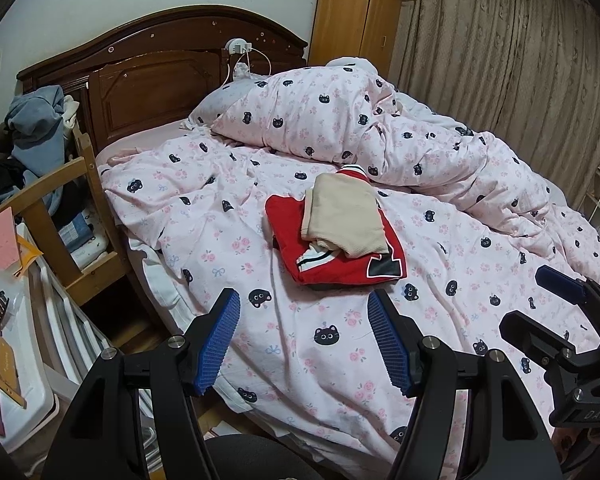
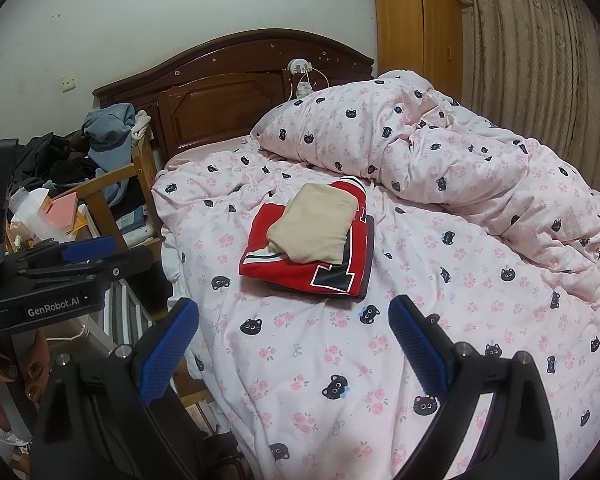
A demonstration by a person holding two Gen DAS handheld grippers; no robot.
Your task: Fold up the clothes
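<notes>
Left wrist view: the left gripper [image 1: 304, 332] stands with its blue pads [image 1: 218, 340] wide apart, released, nothing between them, hanging over the near part of the pink cat-print duvet [image 1: 332, 360] without touching it. Just beyond the fingertips, slightly right of the gap, lies the red folded garment [image 1: 288, 216] flat on the duvet, with the beige folded garment [image 1: 344, 212] stacked on top of it; both are clear of the pads. At the right edge the right gripper [image 1: 540, 300] shows from the side, also above the duvet, one blue pad visible, holding nothing. A bunched mass of the same duvet rises at far right; a dark wooden headboard [image 1: 148, 72] stands far left. Right wrist view: the right gripper [image 2: 296, 340] is spread wide too, jaws empty, over the duvet [image 2: 340, 360]. The red folded garment [image 2: 300, 272] lies just past the tips, centred on the gap, the beige folded garment [image 2: 312, 224] on it. The left gripper [image 2: 88, 256] shows at the left edge, beside the bed, fingers of a hand [image 2: 4, 368] below it.
</notes>
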